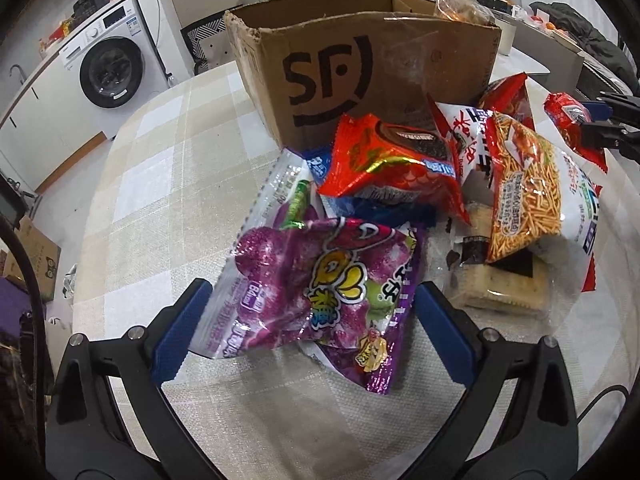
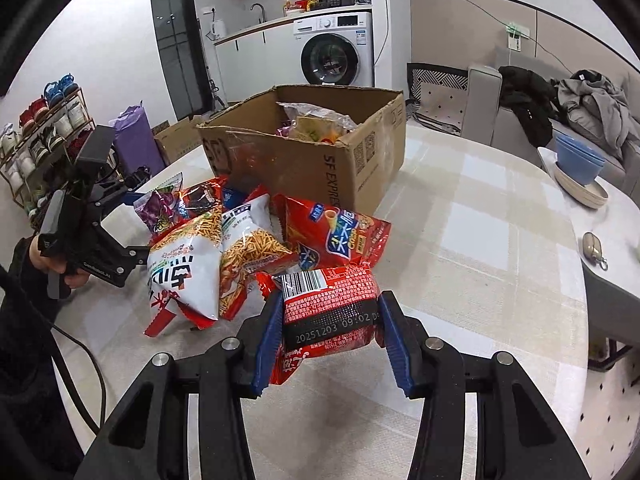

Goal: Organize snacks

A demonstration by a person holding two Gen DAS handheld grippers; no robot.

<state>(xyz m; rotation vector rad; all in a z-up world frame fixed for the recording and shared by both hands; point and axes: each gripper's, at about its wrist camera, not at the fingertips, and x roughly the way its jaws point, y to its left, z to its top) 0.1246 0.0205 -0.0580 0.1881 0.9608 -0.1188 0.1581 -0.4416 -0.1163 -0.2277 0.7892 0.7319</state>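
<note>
Checked tablecloth (image 2: 480,216) under a snack heap beside the cardboard box (image 2: 304,152), with bare cloth to the right. Only from the right wrist: box contents, and right gripper (image 2: 328,320) clamped on a red packet (image 2: 332,304). Only from the left wrist: left gripper (image 1: 310,316) jaws wide apart around the purple candy bag (image 1: 316,280), contact with the pads hard to judge. Lower bags half buried.
</note>
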